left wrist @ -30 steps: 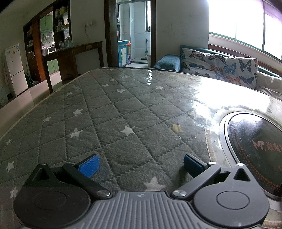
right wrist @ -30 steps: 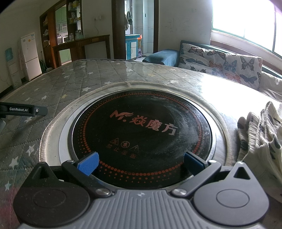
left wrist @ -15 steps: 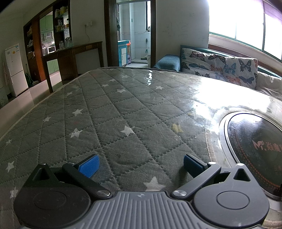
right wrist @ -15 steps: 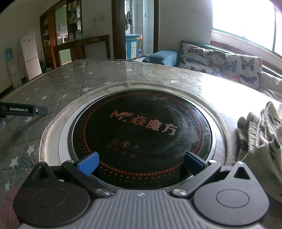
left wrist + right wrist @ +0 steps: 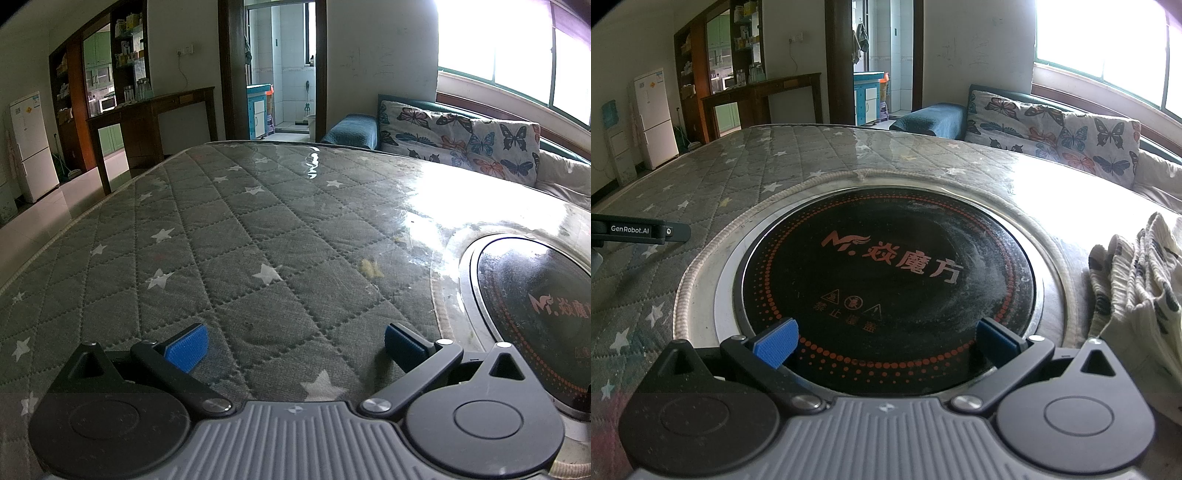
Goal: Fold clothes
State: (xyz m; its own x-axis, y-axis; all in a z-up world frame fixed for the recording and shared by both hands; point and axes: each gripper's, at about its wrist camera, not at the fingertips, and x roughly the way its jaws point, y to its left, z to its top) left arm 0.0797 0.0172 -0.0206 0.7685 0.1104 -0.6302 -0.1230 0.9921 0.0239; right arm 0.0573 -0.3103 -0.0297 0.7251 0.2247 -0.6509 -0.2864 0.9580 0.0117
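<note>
Ribbed, possibly knit garment [image 5: 1137, 295] beside glossy round cooktop [image 5: 886, 266].

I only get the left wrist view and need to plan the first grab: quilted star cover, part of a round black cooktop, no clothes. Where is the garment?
Observer: A crumpled cream patterned garment lies right of the cooktop, seen only in the right wrist view.
Operator: Is the right gripper holding it?
Observer: No. The right gripper hangs over the cooktop's near edge, jaws wide apart and empty.
Operator: Is my left gripper visible there?
Observer: Yes, its side shows at the left edge, over the star cover.
</note>
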